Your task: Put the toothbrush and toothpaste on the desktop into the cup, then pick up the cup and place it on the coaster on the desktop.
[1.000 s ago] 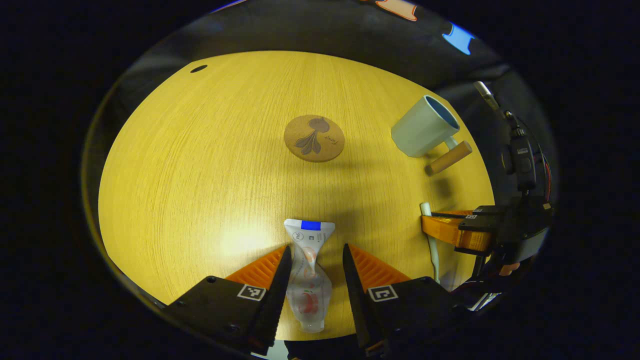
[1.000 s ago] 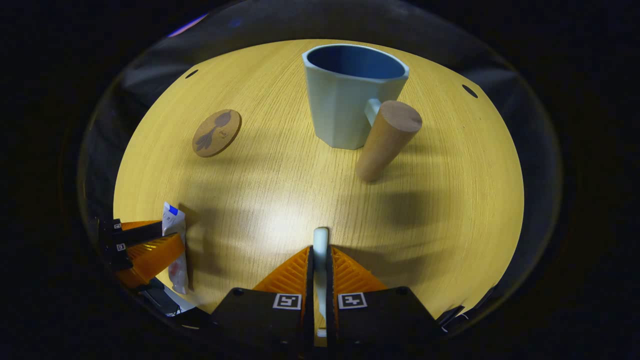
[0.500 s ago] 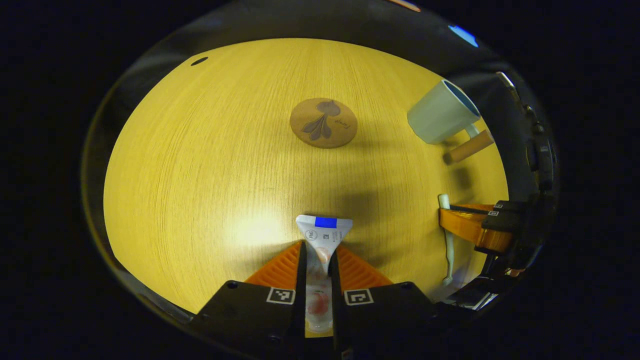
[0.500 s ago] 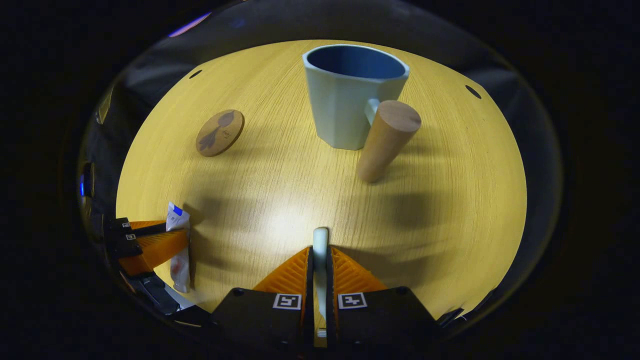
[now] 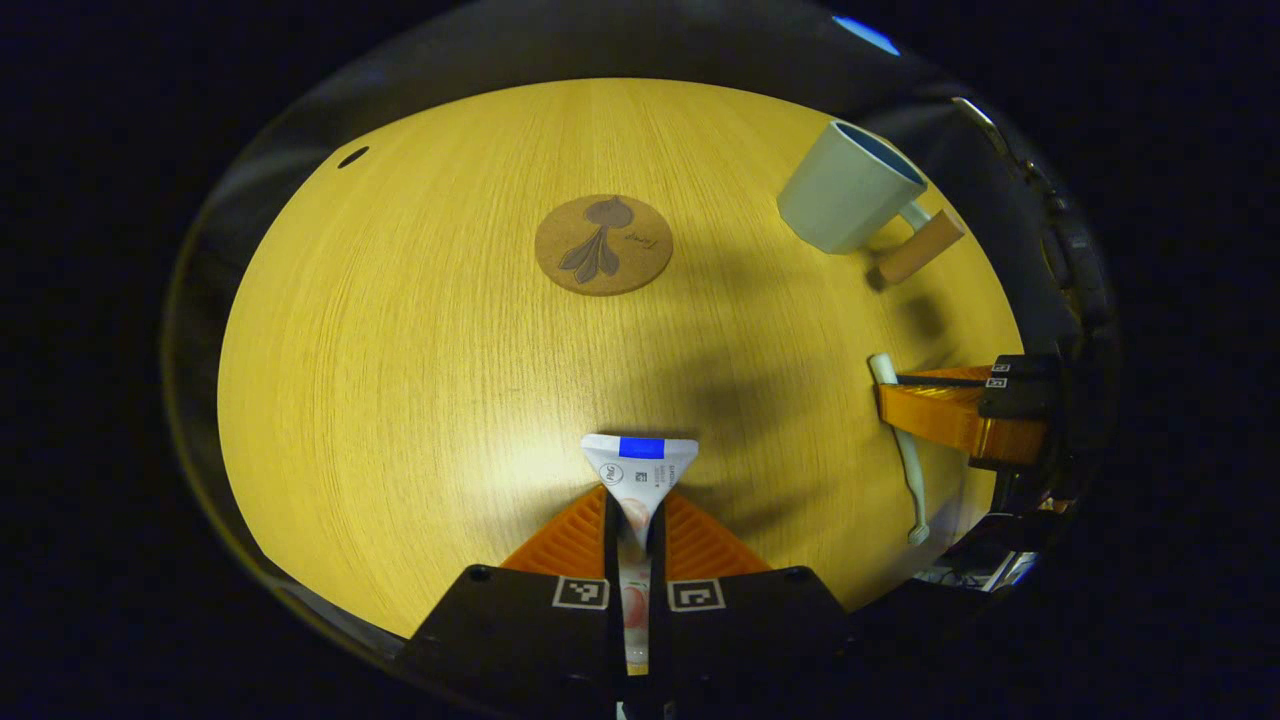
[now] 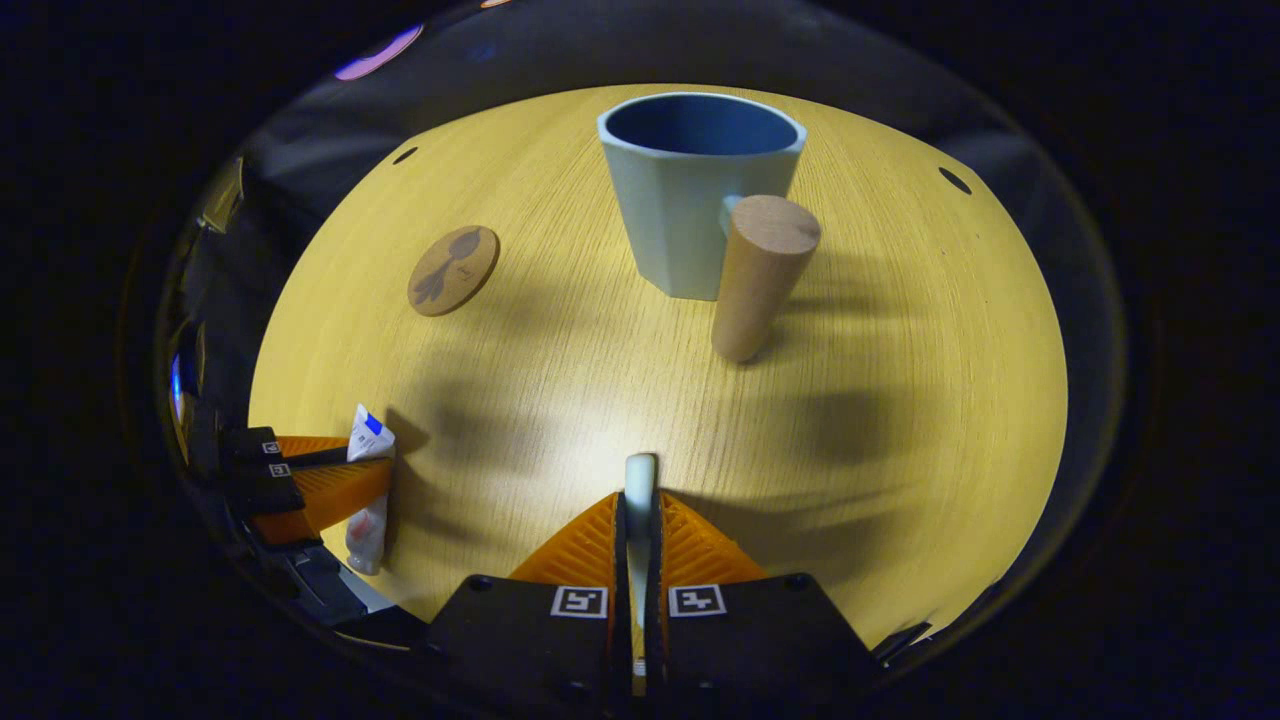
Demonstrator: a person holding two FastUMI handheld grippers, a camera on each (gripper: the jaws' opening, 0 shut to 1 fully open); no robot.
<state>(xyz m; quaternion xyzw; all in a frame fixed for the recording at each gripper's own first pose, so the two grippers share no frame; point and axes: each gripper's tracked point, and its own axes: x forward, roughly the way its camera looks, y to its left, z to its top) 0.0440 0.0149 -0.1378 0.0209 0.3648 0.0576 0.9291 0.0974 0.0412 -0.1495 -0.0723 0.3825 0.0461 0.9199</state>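
Note:
My left gripper (image 5: 636, 505) is shut on a white toothpaste tube (image 5: 640, 470) whose flat blue-marked end sticks out ahead of the fingers; from the right gripper view that same gripper (image 6: 345, 478) and the tube (image 6: 370, 445) appear at the far left. My right gripper (image 6: 638, 505) is shut on a pale toothbrush (image 6: 639, 475), and it appears again (image 5: 930, 405) with the toothbrush (image 5: 905, 450) at the right of the left gripper view. A pale blue cup (image 6: 695, 195) with a wooden peg handle (image 6: 758, 272) stands upright ahead. The round cork coaster (image 5: 603, 244) lies flat mid-table.
The yellow wooden table (image 5: 420, 330) has small dark holes near its far edge (image 5: 352, 157) (image 6: 954, 180). The coaster (image 6: 453, 270) lies left of the cup (image 5: 845, 200), with bare wood between them.
My left gripper closed on the toothpaste tube, which was lying between open fingers a second ago. The right gripper kept its hold on the toothbrush and shifted only slightly.

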